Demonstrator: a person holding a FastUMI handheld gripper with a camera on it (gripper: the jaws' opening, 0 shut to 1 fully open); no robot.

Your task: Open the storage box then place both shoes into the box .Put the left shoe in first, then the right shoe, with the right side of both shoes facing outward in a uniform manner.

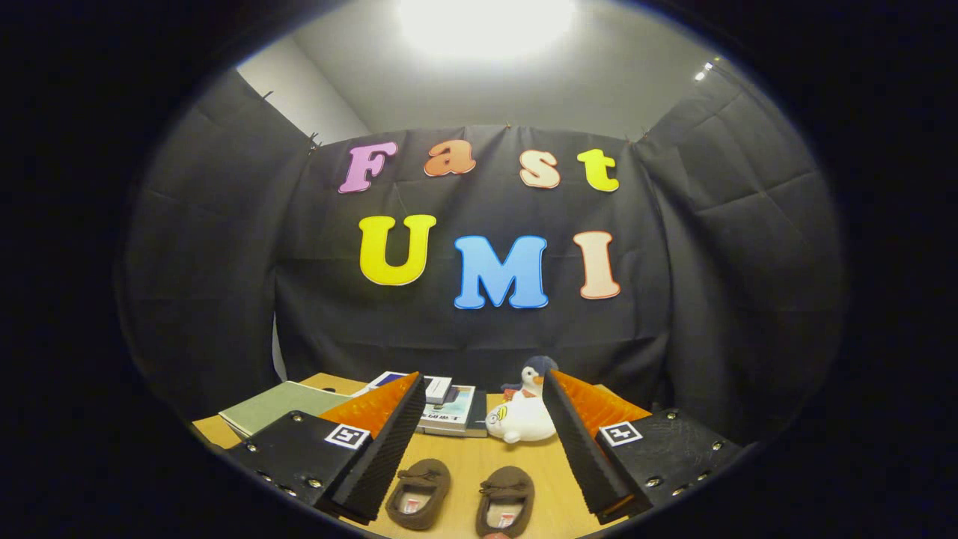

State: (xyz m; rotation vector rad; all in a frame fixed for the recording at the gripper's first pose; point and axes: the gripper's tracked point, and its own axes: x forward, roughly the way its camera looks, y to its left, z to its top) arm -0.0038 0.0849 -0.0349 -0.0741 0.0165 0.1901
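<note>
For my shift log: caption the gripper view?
Open claw hovers above two brown shoes on wooden table, penguin plush beyond.

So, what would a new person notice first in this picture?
Probably the two brown shoes lying side by side on the wooden table, between the fingers of the open tool. Next, the plush penguin just beyond them, beside a stack of books.
</note>
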